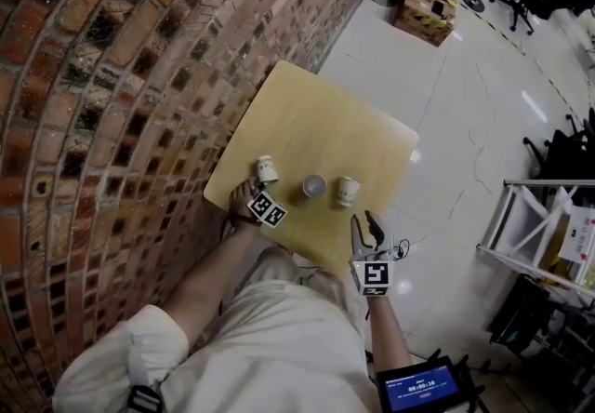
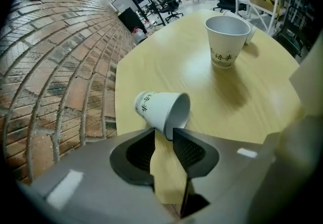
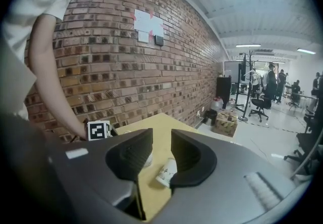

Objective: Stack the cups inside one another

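Risk of nudging, not gripping: hovering the left gripper [image 2: 162,137] with jaws narrow and empty, tips right at the rim of the tipped cup [image 2: 161,109] on the table [image 2: 166,61], likely sending it rolling away from the upright cup [image 2: 227,41]. Holding the right gripper [image 3: 161,142] off the table edge, jaws apart around nothing, third cup [image 3: 166,171] lying ahead.
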Tool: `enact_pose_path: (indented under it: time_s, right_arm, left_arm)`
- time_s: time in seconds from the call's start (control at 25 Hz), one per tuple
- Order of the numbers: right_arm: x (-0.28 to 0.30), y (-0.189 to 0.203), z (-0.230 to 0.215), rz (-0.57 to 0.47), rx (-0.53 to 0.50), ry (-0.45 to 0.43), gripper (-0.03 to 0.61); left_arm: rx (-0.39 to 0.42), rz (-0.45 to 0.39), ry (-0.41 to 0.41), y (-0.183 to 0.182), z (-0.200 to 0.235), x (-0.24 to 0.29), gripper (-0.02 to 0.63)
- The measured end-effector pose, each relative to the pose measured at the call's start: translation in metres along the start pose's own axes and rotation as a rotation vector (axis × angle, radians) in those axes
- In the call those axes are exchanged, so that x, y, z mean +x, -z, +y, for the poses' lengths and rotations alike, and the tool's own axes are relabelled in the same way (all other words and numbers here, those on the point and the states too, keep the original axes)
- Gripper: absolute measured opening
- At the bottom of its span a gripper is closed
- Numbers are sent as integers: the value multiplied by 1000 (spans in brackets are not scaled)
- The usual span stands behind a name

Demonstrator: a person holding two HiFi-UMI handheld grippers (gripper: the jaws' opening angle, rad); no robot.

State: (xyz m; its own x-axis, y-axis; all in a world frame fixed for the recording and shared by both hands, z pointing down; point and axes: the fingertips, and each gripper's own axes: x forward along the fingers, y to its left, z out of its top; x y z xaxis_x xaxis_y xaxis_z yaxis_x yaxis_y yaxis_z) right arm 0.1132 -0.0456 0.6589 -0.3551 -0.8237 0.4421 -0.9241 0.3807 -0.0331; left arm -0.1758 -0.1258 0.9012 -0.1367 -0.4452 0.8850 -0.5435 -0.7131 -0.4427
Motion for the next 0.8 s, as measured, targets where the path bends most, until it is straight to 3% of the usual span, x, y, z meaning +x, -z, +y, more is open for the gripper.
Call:
enact_pose_path:
  time_s: [0.44,0.8]
  right_arm:
    - [7,-1,2,18,-11,-24,109]
    - [16,-9,2,0,-25,-24,107]
  left_arm:
    - [-45,-14,-58,-10,16,-11,43]
    - [-128,-4,55,-17,31,-29,40]
